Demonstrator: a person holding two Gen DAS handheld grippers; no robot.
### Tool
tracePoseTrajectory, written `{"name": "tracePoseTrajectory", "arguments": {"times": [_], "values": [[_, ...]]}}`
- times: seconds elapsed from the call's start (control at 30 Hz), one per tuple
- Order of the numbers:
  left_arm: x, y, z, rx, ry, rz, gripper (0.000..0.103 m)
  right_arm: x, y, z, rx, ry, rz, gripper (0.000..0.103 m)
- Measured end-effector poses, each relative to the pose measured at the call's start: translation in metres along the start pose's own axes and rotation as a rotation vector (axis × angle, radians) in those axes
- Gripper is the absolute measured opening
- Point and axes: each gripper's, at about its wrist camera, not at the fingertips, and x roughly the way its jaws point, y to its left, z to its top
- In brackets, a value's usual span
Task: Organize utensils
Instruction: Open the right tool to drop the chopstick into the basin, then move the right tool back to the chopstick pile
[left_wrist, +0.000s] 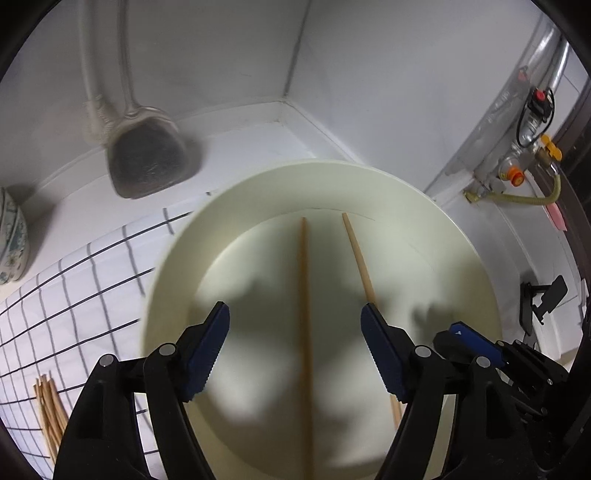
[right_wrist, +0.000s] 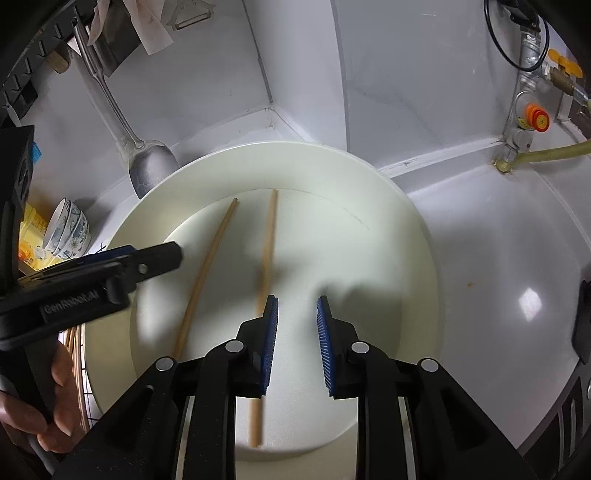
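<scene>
Two hand-held grippers hang over a cream plate (right_wrist: 388, 221): the left hand-held gripper (left_wrist: 295, 314) released wide, the right hand-held gripper (right_wrist: 297, 306) slightly parted, neither pressing anything. Two chopsticks (right_wrist: 267, 236) lie apart on the plate. Beyond its far rim, bare white surface (right_wrist: 498, 240) reaches the corner walls.
</scene>
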Motion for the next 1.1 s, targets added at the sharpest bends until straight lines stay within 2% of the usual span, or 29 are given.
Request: {"name": "tracePoseTrajectory", "arguments": {"times": [0.13, 0.33, 0.73, 0.9, 1.1], "values": [[-0.018, 0.015, -0.007, -0.03, -0.02, 0.035, 0.08, -0.014, 0.004, -0.006, 0.003, -0.023, 0.005, 0.033], [-0.048, 0.035, -0.023, -0.052, -0.039, 0.077, 0.085, -0.031, 0.025, -0.015, -0.021, -0.042, 0.011, 0.04], [-0.119, 0.1, -0.067, -0.061, -0.074, 0.18, 0.095, -0.062, 0.1, -0.043, -0.088, -0.061, 0.054, 0.061], [-0.143, 0.131, -0.098, -0.1, -0.074, 0.2, 0.096, -0.069, 0.134, -0.055, -0.124, -0.052, 0.073, 0.065], [-0.163, 0.175, -0.145, -0.154, -0.05, 0.26, 0.097, -0.072, 0.179, -0.075, -0.177, -0.037, 0.095, 0.069]]}}
